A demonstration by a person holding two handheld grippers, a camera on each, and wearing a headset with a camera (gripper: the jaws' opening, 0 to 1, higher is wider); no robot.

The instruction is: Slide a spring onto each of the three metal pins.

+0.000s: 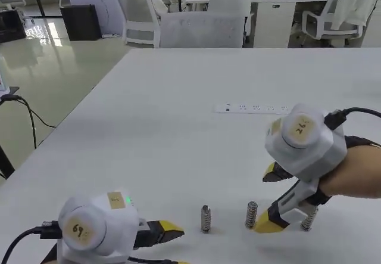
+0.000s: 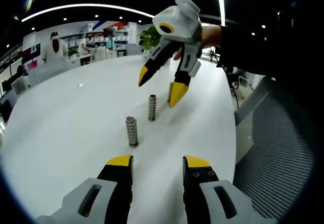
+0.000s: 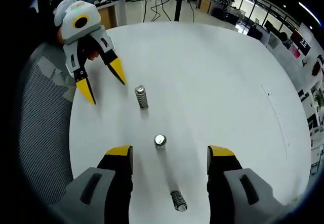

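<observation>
- Head view: three pins stand in a row near my edge of the white table [image 1: 178,127]: the left pin [image 1: 206,209], the middle pin [image 1: 252,205] and the right pin [image 1: 308,219]. Each looks wound in coils, so I judge the springs [image 1: 206,221] are already on. My right gripper [image 1: 265,199] hangs over the middle and right pins, jaws wide apart and empty, with its lower jaw down between those two. My left gripper [image 1: 169,240] sits low, near the left pin but not touching it.
- Left gripper view: my jaws stand apart with nothing in them. The left pin [image 2: 131,131] is just ahead and the middle pin [image 2: 152,107] is behind it. The right gripper's lower jaw hides most of the third.
- Right gripper view: jaws apart, gripping nothing. The right pin's coil [image 3: 177,199] lies between them, close in. The middle pin's cap [image 3: 160,141] is just past the tips.
- Handling, as I judge it: these springs are light, slick steel, quick to roll or ping away. I'd pinch one gently across mid-coil, since a hard squeeze would buckle it and a nudge might topple a pin.
</observation>
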